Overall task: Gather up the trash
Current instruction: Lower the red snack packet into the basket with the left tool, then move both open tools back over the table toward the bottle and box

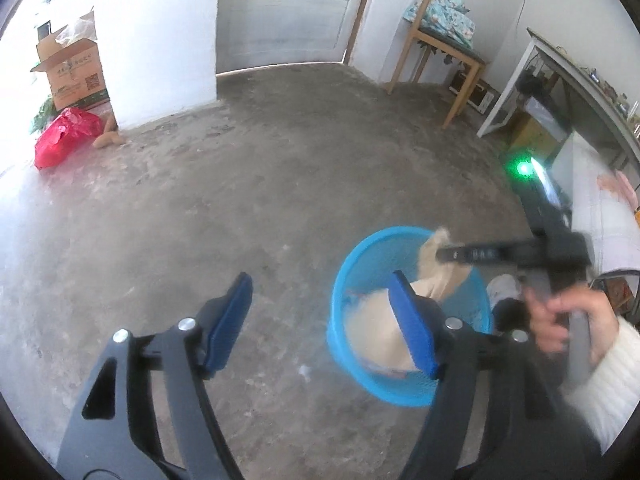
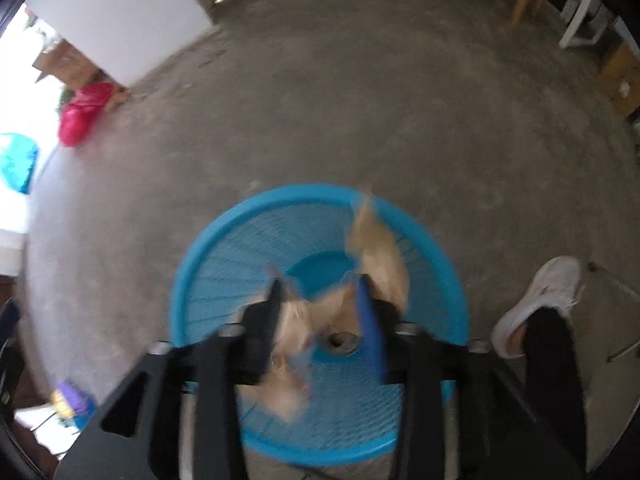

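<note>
A round blue mesh basket (image 1: 408, 394) stands upright on the bare concrete floor (image 1: 240, 200), away from the walls, its open mouth facing up. Its solid rim is smooth and its sides are fine lattice around a solid disc bottom. Crumpled tan paper trash (image 1: 376, 332) fills part of the inside, and a second tan piece (image 2: 378, 258) sits higher, above the rim, its upper tip reaching over the basket's far edge. The paper looks wrinkled and soft, blurred in both views. A small dark round object, too blurred to identify, lies on the basket's bottom.
</note>
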Available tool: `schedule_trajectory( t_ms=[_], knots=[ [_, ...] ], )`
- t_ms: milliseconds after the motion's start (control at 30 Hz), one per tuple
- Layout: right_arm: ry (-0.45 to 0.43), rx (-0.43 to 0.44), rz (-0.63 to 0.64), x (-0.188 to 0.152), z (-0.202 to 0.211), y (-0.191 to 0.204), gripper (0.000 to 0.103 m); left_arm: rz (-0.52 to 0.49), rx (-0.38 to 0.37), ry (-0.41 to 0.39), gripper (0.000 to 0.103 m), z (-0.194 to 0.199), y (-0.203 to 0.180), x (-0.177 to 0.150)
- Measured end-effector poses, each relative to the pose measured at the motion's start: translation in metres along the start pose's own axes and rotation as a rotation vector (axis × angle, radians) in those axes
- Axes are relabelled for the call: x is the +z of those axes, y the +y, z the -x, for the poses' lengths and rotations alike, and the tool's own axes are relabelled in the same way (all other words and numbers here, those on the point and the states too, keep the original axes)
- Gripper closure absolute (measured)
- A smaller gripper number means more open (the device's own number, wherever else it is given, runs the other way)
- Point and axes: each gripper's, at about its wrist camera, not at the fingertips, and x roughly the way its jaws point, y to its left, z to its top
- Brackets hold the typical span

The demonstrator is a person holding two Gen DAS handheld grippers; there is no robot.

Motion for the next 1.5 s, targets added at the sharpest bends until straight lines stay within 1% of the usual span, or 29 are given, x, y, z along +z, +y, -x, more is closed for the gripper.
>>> schedule_trajectory(
  t_ms=[33, 100, 133, 167, 200, 233, 267, 300, 367, 400, 433, 500, 533, 600, 633, 667, 700, 767, 800, 867, 967, 1033, 1067, 1133, 1233, 1300, 1400, 1433, 1500],
  knots=[
    [-0.041, -0.034, 0.006, 0.002, 0.006, -0.001, 0.047, -0.011, 0.004, 0.008, 0.035, -0.002, -0.003, -0.003],
    [-0.076, -0.024, 0.024, 0.004, 0.019, -0.001, 0.047, -0.048, -0.003, 0.027, 0.035, -0.005, -0.01, -0.01],
    [-0.09, -0.02, 0.031, 0.004, 0.026, -0.001, 0.047, -0.071, -0.018, 0.041, 0.036, -0.008, -0.016, -0.013],
    [-0.115, -0.016, 0.047, 0.003, 0.039, 0.001, 0.047, -0.098, -0.059, 0.069, 0.037, -0.015, -0.023, -0.018],
    [-0.14, -0.014, 0.067, 0.003, 0.053, 0.004, 0.047, -0.111, -0.103, 0.1, 0.049, -0.022, -0.029, -0.021],
    [-0.165, -0.007, 0.085, 0.004, 0.069, 0.008, 0.047, -0.113, -0.134, 0.127, 0.057, -0.029, -0.035, -0.024],
    [-0.18, 0.007, 0.099, 0.003, 0.08, 0.011, 0.047, -0.114, -0.166, 0.158, 0.067, -0.038, -0.042, -0.026],
    [-0.196, 0.024, 0.114, 0.003, 0.095, 0.015, 0.047, -0.118, -0.212, 0.182, 0.074, -0.048, -0.05, -0.029],
    [-0.236, 0.072, 0.123, 0.001, 0.136, 0.022, 0.047, -0.143, -0.281, 0.223, 0.08, -0.071, -0.066, -0.033],
    [-0.258, 0.102, 0.124, -0.001, 0.154, 0.024, 0.047, -0.159, -0.287, 0.25, 0.086, -0.088, -0.078, -0.034],
    [-0.29, 0.141, 0.119, -0.003, 0.18, 0.025, 0.047, -0.19, -0.273, 0.285, 0.086, -0.107, -0.092, -0.036],
    [-0.329, 0.187, 0.105, -0.005, 0.217, 0.022, 0.047, -0.233, -0.255, 0.37, 0.086, -0.143, -0.114, -0.041],
    [-0.343, 0.203, 0.098, -0.008, 0.231, 0.018, 0.047, -0.255, -0.177, 0.413, 0.086, -0.17, -0.125, -0.043],
    [-0.376, 0.233, 0.088, -0.017, 0.268, 0.008, 0.047, -0.304, -0.075, 0.478, 0.086, -0.211, -0.14, -0.047],
    [-0.39, 0.24, 0.089, -0.023, 0.281, 0.003, 0.047, -0.337, -0.017, 0.477, 0.086, -0.231, -0.147, -0.046],
    [-0.413, 0.231, 0.093, -0.032, 0.297, -0.004, 0.047, -0.361, 0.018, 0.478, 0.086, -0.243, -0.151, -0.045],
    [-0.425, 0.218, 0.094, -0.038, 0.306, -0.01, 0.047, -0.385, 0.037, 0.491, 0.086, -0.258, -0.157, -0.046],
    [-0.443, 0.188, 0.087, -0.053, 0.321, -0.028, 0.047, -0.392, 0.017, 0.556, 0.086, -0.287, -0.162, -0.046],
    [-0.448, 0.185, 0.075, -0.06, 0.327, -0.037, 0.047, -0.393, 0.021, 0.583, 0.086, -0.298, -0.163, -0.047],
    [-0.455, 0.161, 0.039, -0.074, 0.332, -0.056, 0.047, -0.367, 0.032, 0.604, 0.086, -0.304, -0.162, -0.045],
    [-0.471, 0.135, -0.028, -0.095, 0.339, -0.09, 0.047, -0.298, -0.001, 0.539, 0.083, -0.279, -0.156, -0.027],
    [-0.499, 0.145, -0.068, -0.115, 0.347, -0.11, 0.047, -0.274, -0.044, 0.498, 0.078, -0.249, -0.152, -0.018],
    [-0.51, 0.148, -0.076, -0.121, 0.35, -0.118, 0.047, -0.27, -0.085, 0.467, 0.076, -0.222, -0.149, -0.011],
    [-0.544, 0.147, -0.091, -0.139, 0.36, -0.133, 0.047, -0.287, -0.128, 0.42, 0.073, -0.186, -0.148, -0.003],
    [-0.592, 0.141, -0.116, -0.17, 0.377, -0.154, 0.047, -0.333, -0.178, 0.296, 0.067, -0.111, -0.152, 0.016],
    [-0.615, 0.122, -0.149, -0.194, 0.388, -0.173, 0.047, -0.36, -0.197, 0.215, 0.06, -0.071, -0.157, 0.026],
    [-0.639, 0.072, -0.204, -0.225, 0.401, -0.203, 0.047, -0.407, -0.217, 0.093, 0.056, -0.016, -0.174, 0.038],
    [-0.652, 0.044, -0.226, -0.239, 0.406, -0.214, 0.047, -0.419, -0.223, 0.068, 0.056, -0.007, -0.181, 0.048],
    [-0.675, 0.018, -0.255, -0.261, 0.416, -0.229, 0.047, -0.451, -0.264, -0.008, 0.056, 0.027, -0.197, 0.053]
  ],
)
